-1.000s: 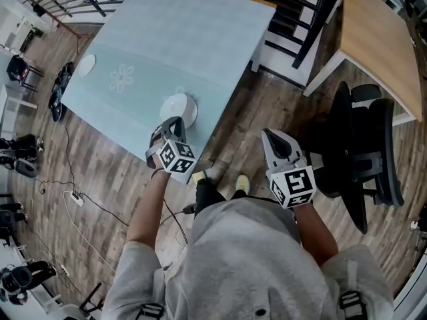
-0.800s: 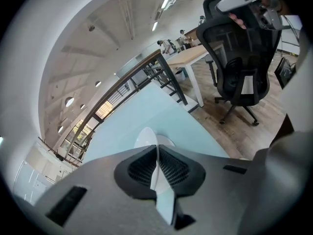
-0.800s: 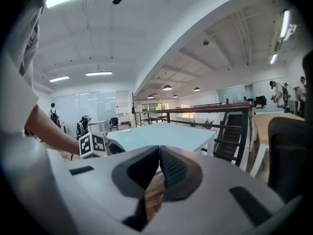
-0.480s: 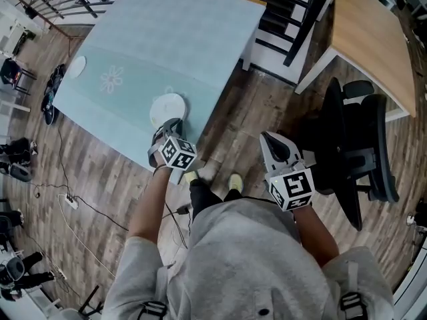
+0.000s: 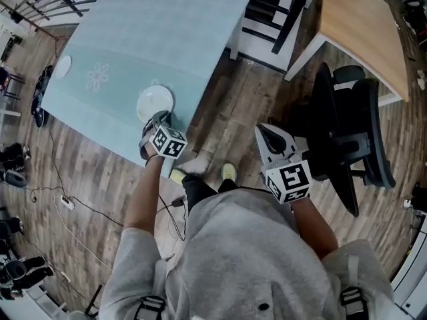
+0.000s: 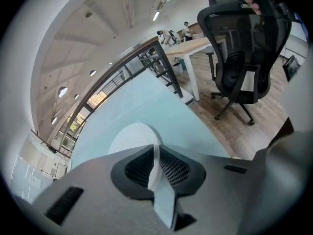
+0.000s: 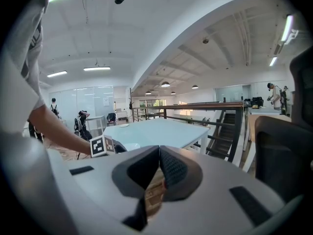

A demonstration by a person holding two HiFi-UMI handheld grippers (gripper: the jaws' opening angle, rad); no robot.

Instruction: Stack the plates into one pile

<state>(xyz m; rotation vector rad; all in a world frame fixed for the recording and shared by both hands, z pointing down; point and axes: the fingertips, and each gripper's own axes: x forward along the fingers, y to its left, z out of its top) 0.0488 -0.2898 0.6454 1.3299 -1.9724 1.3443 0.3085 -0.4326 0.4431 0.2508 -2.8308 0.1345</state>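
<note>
White and round, 1 plate [image 5: 155, 103] sat on the near part of the pale blue-green table [image 5: 167, 32], close to its edge, plain face up. The left gripper [image 5: 157, 120] met it from the person's side. The left gripper view settled the grip: the jaws were nearly together, pinched on the plate's thin near rim, which ran as a white strip between the dark pads [image 6: 173, 168]. Whether the plate rested on the tabletop or hung just above it could not be told. A 2nd plate [image 5: 62, 66] lay well apart from the 1st at the table's far left edge, beyond a faint flower print [image 5: 97, 77].

The right gripper [image 5: 265, 135] was off the table, over the wood-plank floor [image 5: 227, 105] and near a black office chair [image 5: 347, 139]. Its own view showed the jaws shut against each other, with only floor in the slit below them. That view also caught what the head view did not — the table from the side, with the left gripper's marker cube [image 7: 98, 146] and the person's forearm [image 7: 63, 136] before it. The head view alone showed the 2 plates together — and a wooden desk [image 5: 360, 25] beyond the chair.
</note>
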